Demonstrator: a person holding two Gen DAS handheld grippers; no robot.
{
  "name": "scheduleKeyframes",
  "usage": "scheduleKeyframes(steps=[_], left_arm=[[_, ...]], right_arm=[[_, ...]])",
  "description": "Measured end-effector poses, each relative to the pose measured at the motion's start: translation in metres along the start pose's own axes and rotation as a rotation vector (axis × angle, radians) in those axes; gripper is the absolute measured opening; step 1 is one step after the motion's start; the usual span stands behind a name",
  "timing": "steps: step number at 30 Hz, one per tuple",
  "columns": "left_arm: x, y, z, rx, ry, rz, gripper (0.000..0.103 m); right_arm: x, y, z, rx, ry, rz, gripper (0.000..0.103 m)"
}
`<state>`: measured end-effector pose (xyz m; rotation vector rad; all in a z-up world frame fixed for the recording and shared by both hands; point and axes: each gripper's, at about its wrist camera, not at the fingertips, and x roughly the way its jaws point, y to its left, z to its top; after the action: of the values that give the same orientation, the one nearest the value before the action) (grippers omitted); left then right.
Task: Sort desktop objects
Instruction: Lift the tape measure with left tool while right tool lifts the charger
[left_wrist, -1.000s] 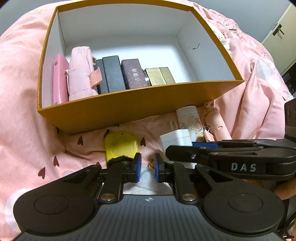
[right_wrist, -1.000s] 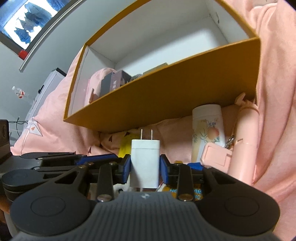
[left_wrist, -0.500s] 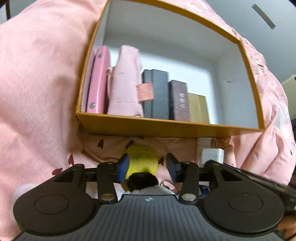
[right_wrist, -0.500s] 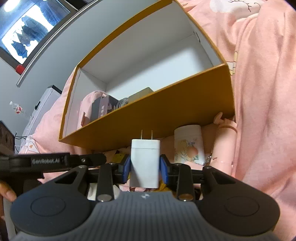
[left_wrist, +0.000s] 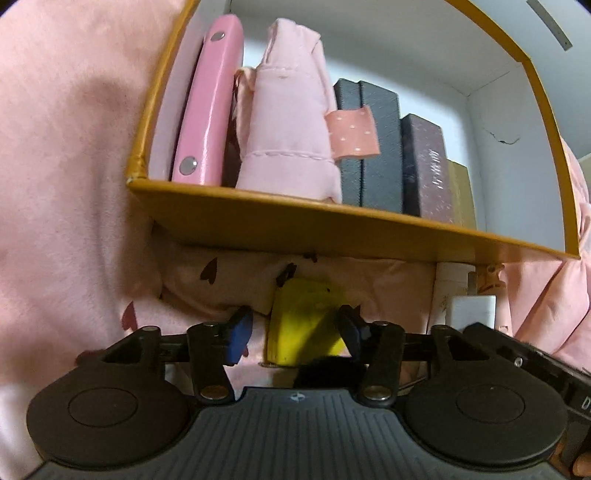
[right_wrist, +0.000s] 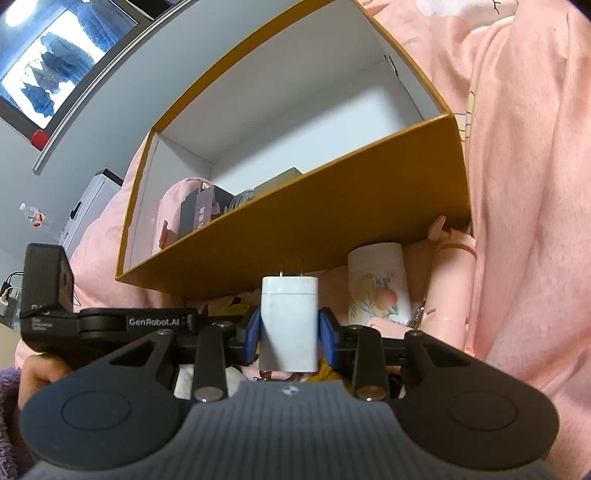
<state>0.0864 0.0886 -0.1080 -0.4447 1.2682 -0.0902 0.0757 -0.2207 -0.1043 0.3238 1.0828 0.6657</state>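
The left gripper (left_wrist: 293, 326) has just been opening its fingers around the yellow object (left_wrist: 304, 325), ready to grasp, while the right gripper (right_wrist: 289, 330) clamps the white charger (right_wrist: 289, 325) for boxing.

Right gripper (right_wrist: 290, 330) clamps a white charger (right_wrist: 289, 325) (prongs up).

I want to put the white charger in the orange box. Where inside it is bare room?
The orange box is crowded at its left end: pink case, pink pouch, dark boxes, gold box. The white floor from the gold box to the right wall is free. The right claw holds the charger.
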Motion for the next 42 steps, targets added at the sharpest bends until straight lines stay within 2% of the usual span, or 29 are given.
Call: scheduleKeyframes(steps=[3, 7, 10, 11, 21, 28, 32, 36, 42], left_arm=[[0.008, -0.003, 0.000, 0.017, 0.003, -0.004, 0.069], [0.011, -0.010, -0.003, 0.050, -0.013, 0.001, 0.070], [0.007, -0.012, -0.006, 0.059, -0.032, -0.009, 0.055], [0.003, -0.013, -0.007, 0.066, -0.039, -0.022, 0.043], [-0.019, -0.042, -0.024, 0.237, -0.116, -0.009, 0.023], [-0.027, -0.054, -0.029, 0.300, -0.157, 0.030, 0.022], [-0.046, -0.065, -0.035, 0.377, -0.200, 0.022, 0.022], [-0.068, -0.081, -0.037, 0.411, -0.226, -0.018, 0.022], [-0.097, -0.100, -0.026, 0.382, -0.261, -0.154, 0.022]], right_arm=[[0.000, -0.002, 0.000, 0.004, 0.005, 0.001, 0.035], [0.003, -0.003, 0.000, 0.009, 0.013, -0.001, 0.035], [0.004, -0.004, 0.000, 0.011, 0.016, -0.001, 0.035], [0.003, -0.004, 0.000, 0.013, 0.015, 0.000, 0.035], [0.003, -0.004, -0.001, 0.026, 0.007, 0.004, 0.035], [-0.005, 0.001, 0.000, 0.000, -0.007, -0.013, 0.035], [-0.016, 0.004, 0.000, -0.023, -0.017, -0.008, 0.035], [-0.035, 0.008, 0.003, -0.050, -0.045, 0.013, 0.035], [-0.069, 0.012, 0.017, -0.062, -0.104, 0.068, 0.035]])
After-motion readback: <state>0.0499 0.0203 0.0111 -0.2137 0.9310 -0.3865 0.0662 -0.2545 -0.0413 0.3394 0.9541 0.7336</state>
